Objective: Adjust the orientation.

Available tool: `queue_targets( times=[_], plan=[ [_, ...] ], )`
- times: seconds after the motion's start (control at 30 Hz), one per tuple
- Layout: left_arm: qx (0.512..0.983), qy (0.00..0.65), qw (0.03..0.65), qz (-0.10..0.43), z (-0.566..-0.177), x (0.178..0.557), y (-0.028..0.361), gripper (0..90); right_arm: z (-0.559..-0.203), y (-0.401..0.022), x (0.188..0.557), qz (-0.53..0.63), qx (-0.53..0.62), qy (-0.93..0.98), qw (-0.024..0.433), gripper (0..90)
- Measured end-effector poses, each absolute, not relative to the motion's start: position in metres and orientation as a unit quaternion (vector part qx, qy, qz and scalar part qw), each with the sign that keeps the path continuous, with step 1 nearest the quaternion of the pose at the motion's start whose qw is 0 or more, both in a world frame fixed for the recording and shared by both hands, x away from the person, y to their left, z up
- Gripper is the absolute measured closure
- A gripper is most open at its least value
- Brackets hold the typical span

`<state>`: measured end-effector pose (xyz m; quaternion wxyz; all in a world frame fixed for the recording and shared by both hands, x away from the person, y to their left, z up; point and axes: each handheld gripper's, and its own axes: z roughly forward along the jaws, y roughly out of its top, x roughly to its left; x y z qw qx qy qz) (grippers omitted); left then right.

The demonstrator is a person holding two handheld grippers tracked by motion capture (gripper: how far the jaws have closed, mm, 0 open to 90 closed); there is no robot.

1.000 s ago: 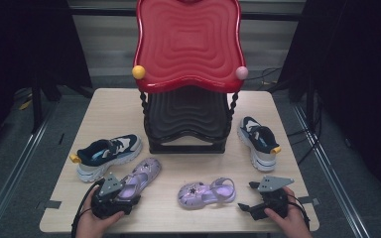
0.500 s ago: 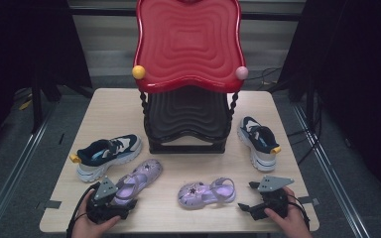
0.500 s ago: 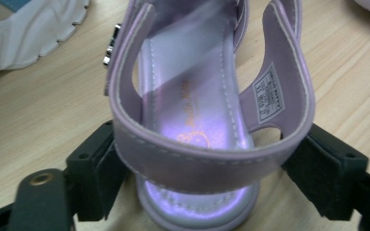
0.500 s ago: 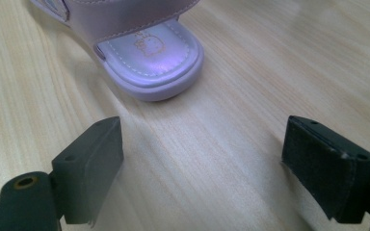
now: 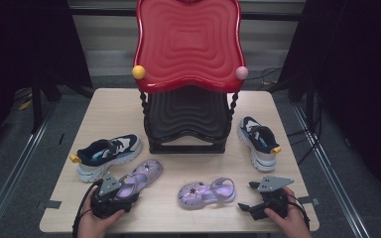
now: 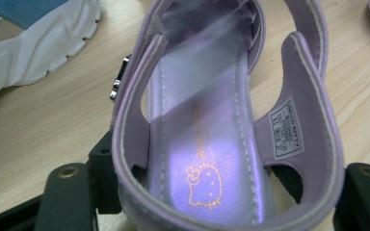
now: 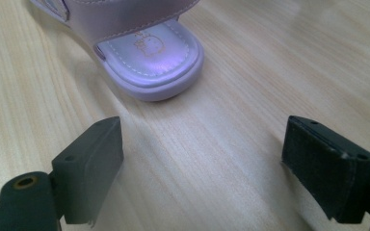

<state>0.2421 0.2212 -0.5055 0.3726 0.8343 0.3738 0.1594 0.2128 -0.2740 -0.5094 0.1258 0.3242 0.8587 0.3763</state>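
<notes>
Your left tongs (image 6: 212,202) have just been closing around the purple sandal's (image 6: 212,120) heel, while your right tongs (image 7: 202,163) gape wide over the counter (image 7: 231,144)

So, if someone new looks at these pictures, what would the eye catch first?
Most likely the red wavy rack standing tall at the far middle of the table, above its black lower shelf. Next, the two purple sandals near the front edge: the left sandal sits with its heel between the left tongs, which have just been closing, while the right sandal lies just ahead of the open right tongs.
</notes>
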Motion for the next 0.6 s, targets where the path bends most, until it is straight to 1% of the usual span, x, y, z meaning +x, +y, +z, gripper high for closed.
queue_targets(
  times=[0.1,0.5,0.6],
  plan=[
    [0.835,0.371,0.374,0.16,-0.505,0.242,0.223,36.2,-0.509,-0.274,0.213,0.376,0.324,0.859,0.126,13.8],
    [0.834,0.369,0.376,0.163,-0.501,0.239,0.224,37.2,-0.509,-0.274,0.213,0.376,0.324,0.859,0.126,13.9],
    [0.83,0.368,0.388,0.162,-0.495,0.236,0.223,37.2,-0.509,-0.274,0.213,0.376,0.324,0.859,0.126,13.9]
  ],
)
